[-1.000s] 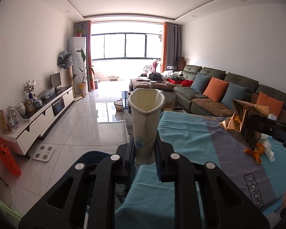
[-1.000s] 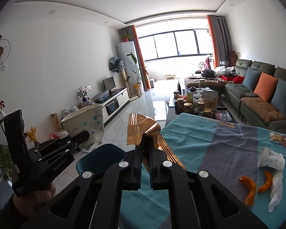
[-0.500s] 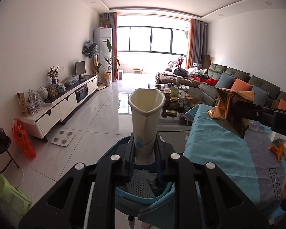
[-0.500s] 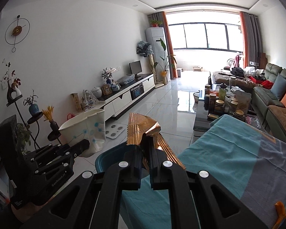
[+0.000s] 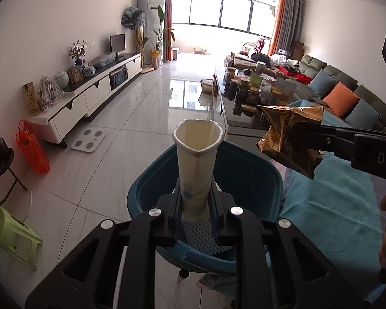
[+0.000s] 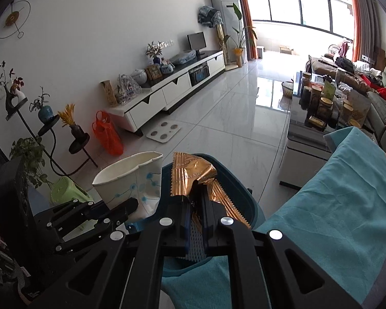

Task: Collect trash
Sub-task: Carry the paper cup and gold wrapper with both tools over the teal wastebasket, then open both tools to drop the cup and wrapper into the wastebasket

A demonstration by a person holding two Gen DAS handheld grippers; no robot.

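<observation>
Release is the step in hand, judging by how both loads hang over the bin point(image 5: 244, 177), and doing it well means letting go only once each piece sits inside the rim. Working left to right: the left gripper point(image 5: 196, 200) is clamped on the base of a paper cup point(image 5: 196, 154), which stands up and away from the jaws toward twelve o'clock in the left view, its mouth over the bin's far side. It would be best to tip or lower it a little further before the jaws part, so the cup falls inside and does not bounce off the rim. The right gripper point(image 6: 196, 200), at about three o'clock from the cup in that view, pinches a foil wrapper point(image 6: 193, 177) nearly flat between its jaws; the wrapper hangs over the bin's right edge, close to the cloth point(image 6: 347, 193), so a nudge toward the bin's middle would be safer. The cup is thin white paper printed with pale blue dots, squashed so its round mouth has gone roughly triangular; it should be light and springy. The wrapper is crinkled copper-gold foil with zigzag edges, and it may cling or flutter when dropped. The bin is smooth teal plastic, rounded and deep; something grey and mesh-like seems to lie inside, though the jaws hide most of it. The cloth beside it is soft turquoise fabric, draped and creased.
</observation>
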